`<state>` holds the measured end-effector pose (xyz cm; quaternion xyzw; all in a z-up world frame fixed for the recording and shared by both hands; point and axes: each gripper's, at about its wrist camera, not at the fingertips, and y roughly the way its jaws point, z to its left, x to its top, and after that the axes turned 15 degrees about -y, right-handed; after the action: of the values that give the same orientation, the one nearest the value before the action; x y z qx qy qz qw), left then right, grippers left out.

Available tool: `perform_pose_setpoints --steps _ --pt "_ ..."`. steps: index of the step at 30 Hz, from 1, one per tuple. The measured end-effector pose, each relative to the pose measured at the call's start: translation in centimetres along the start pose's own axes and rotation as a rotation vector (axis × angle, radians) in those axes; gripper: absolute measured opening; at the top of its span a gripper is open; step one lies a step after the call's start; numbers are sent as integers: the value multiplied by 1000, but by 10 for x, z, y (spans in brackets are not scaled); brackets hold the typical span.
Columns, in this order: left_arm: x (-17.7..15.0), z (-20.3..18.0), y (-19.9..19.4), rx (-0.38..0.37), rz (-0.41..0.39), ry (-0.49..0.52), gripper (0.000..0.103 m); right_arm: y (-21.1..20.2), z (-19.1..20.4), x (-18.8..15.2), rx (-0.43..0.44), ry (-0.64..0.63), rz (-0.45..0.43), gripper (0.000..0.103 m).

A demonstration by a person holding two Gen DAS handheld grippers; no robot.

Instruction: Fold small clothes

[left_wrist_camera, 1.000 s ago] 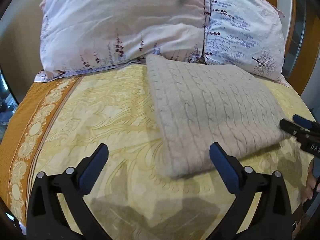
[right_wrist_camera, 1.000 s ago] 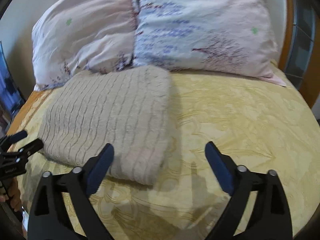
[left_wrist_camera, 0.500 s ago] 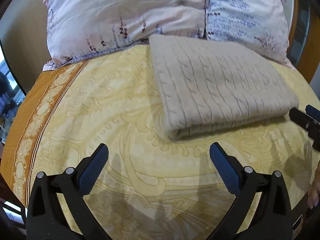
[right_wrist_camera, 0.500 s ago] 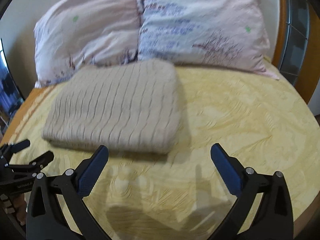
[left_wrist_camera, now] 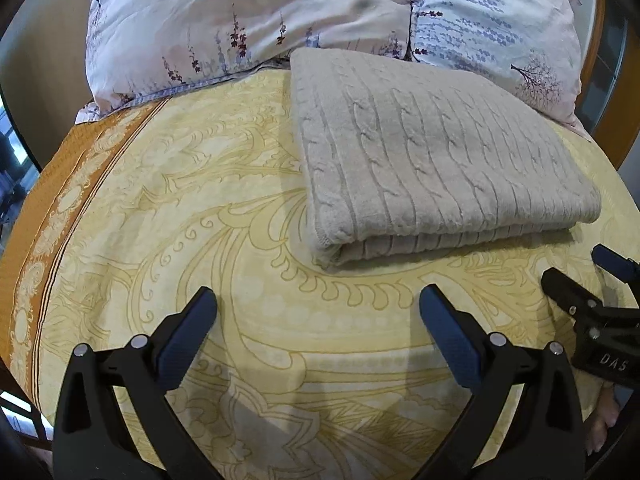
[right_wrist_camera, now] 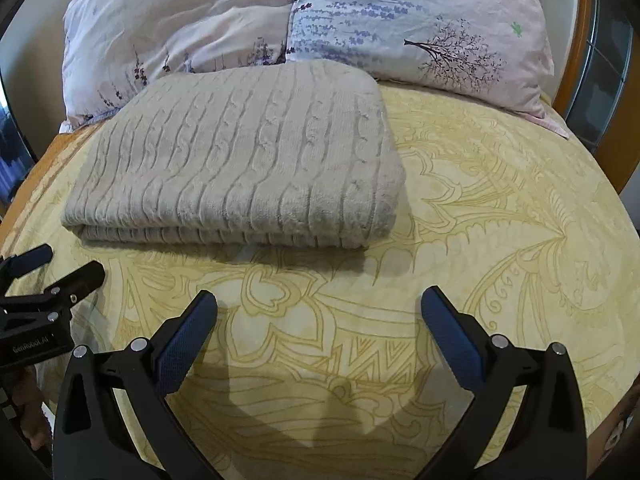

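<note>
A beige cable-knit garment point(left_wrist_camera: 432, 152) lies folded in a flat rectangle on the yellow patterned bedspread point(left_wrist_camera: 200, 216), its far edge against the pillows. It also shows in the right wrist view point(right_wrist_camera: 244, 156). My left gripper point(left_wrist_camera: 318, 306) is open and empty, a short way in front of the garment's near left corner. My right gripper point(right_wrist_camera: 319, 306) is open and empty, in front of the garment's near right corner. Each gripper shows at the edge of the other's view: the right one point(left_wrist_camera: 576, 276) and the left one point(right_wrist_camera: 60, 264).
Two floral pillows point(left_wrist_camera: 256, 16) point(right_wrist_camera: 420, 20) lie side by side at the head of the bed. An orange border point(left_wrist_camera: 36, 216) runs along the bedspread's left side. A wooden bed frame point(right_wrist_camera: 612, 92) stands on the right.
Both grippers have drawn back from the folded garment toward the near side of the bed. The garment now lies farther from the fingers and has not changed shape.
</note>
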<state>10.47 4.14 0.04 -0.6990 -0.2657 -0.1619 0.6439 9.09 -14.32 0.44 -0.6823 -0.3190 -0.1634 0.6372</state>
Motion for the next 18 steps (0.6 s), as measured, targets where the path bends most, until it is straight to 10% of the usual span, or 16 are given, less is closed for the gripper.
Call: perform_pose_setpoints --steps 18 --pt "-2 0 1 -16 -23 6 101 1 1 -4 -13 4 -27 102"
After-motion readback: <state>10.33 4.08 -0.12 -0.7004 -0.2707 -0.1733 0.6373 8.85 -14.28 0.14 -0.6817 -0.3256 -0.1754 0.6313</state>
